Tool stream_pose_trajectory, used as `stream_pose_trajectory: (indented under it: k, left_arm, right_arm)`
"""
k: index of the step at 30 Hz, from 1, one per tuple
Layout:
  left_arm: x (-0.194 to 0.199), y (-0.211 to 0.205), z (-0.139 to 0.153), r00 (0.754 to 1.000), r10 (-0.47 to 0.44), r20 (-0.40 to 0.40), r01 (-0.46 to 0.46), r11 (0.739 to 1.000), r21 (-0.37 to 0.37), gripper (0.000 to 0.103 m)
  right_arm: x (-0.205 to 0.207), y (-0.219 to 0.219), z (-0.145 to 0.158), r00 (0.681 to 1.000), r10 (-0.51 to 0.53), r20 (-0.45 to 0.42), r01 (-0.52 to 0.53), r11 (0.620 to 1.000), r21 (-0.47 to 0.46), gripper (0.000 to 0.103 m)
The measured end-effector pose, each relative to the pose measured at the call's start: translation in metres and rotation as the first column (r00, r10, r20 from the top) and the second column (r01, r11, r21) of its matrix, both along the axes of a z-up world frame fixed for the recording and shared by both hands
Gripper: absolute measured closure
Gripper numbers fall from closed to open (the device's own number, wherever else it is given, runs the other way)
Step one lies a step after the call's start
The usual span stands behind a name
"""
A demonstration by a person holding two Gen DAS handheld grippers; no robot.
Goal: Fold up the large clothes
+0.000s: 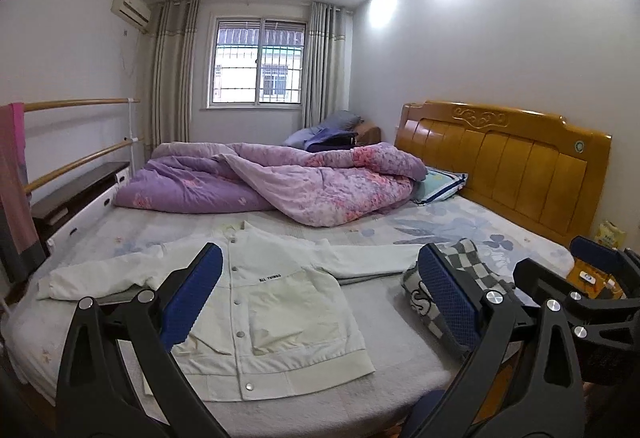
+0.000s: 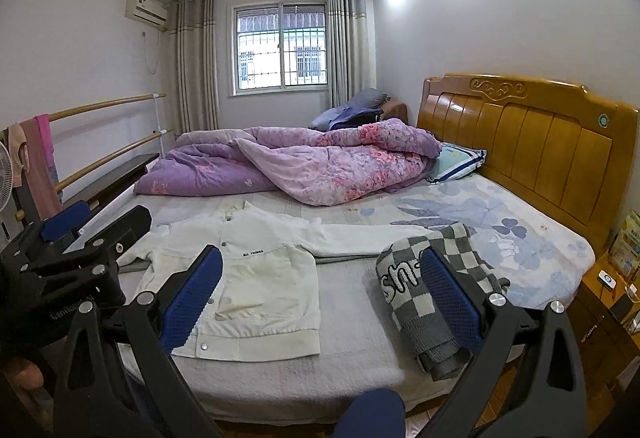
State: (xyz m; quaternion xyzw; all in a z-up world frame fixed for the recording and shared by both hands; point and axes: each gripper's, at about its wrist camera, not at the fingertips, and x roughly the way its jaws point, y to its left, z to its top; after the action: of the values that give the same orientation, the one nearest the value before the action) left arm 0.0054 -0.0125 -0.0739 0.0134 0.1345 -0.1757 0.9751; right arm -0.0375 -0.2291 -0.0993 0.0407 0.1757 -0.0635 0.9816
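**Bedroom: jacket laid flat on bed**

Bedroom scene: both the left hand-held gripper [image 1: 320, 286] and right hand-held gripper [image 2: 322, 288] hover with fingers apart, holding nothing. Beyond, a white jacket [image 1: 256, 302] printed "ALL THINGS" lies spread on the bed [image 1: 380, 342], a checkered sweater [image 2: 432, 290] beside it, and a purple quilt [image 1: 280, 182] farther back.

My white jacket [image 1: 276, 302]: smooth matt cloth, shiny metal snaps. Checked sweater [image 2: 436, 290]: coarse knit. Headboard [image 1: 508, 162]: glossy varnished wood. My grippers' pads [image 1: 448, 290]: textured blue rubber, black matt plastic arms.

The left gripper [image 1: 320, 294] hides part of the white jacket's [image 1: 272, 302] left side.
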Motion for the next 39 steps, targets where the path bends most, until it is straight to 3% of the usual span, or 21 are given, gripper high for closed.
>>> stream_pose_trajectory:
  k: [39]
  left_arm:
    - [0.003, -0.011, -0.003, 1.0, 0.026, 0.016, -0.026, 1.0, 0.008, 0.005]
  right_arm:
    - [-0.003, 0.007, -0.001, 1.0, -0.003, 0.003, 0.003, 1.0, 0.005, 0.008]
